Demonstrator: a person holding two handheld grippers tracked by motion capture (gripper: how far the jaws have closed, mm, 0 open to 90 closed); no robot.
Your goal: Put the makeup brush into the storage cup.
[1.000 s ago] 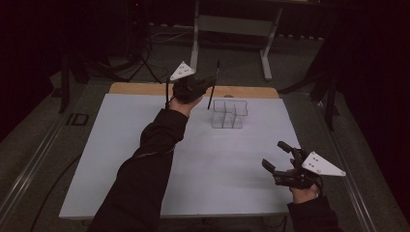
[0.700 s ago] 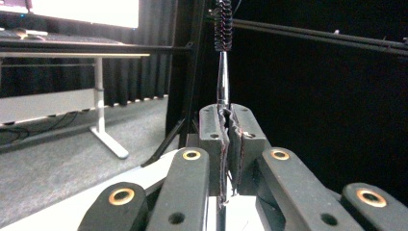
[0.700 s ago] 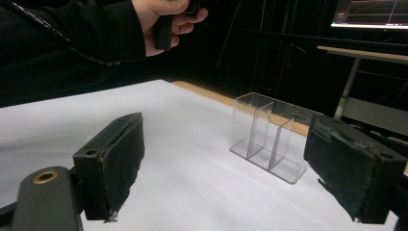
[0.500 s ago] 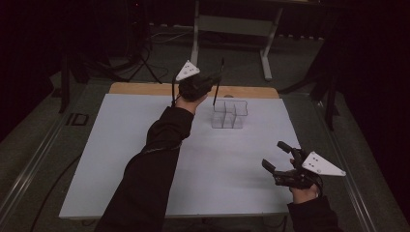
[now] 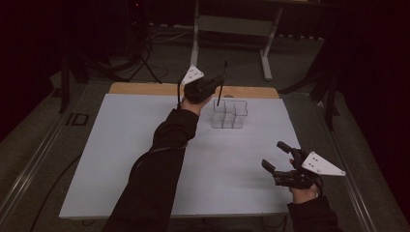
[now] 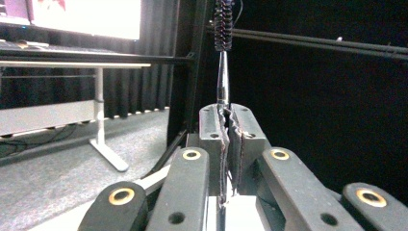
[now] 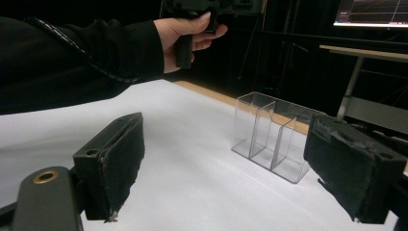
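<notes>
Nearest, at the counter's front right edge, the right gripper [image 5: 279,157] is resting low in the person's right hand [image 5: 303,193], its grey three-cornered plate pointing outward. Its jaws are standing spread wide with nothing between them; in the right gripper view their inner faces are showing as flat black pads, rough and slightly frayed at the edges. Under them the counter [image 5: 121,159] is lying as a smooth matte white sheet, with a strip of bare wood showing along its far edge.

Farther out, right of the middle, a clear plastic organizer [image 5: 229,114] is standing upright on the white sheet, near that wooden strip. It is boxy and thin-walled, split by see-through partitions into several open-topped compartments, and glossy enough to catch light along its edges [image 7: 272,135].

Just left of and above the organizer, the left gripper [image 5: 218,83] is hovering in the air at the end of a dark-sleeved left arm [image 5: 159,159]. Its jaws are pressing together on a thin mascara-style brush [image 5: 221,83], pinching it along its slim shiny stem. In the left gripper view the brush [image 6: 222,48] is rising straight up from between the jaws, ending in a dense, black, spiral bristled head. In the high view its lower end is hanging just above the organizer's left rear corner; whether it is touching the rim cannot be told.

Beyond the counter, a pale metal-legged desk [image 5: 232,29] is standing on grey carpet.
</notes>
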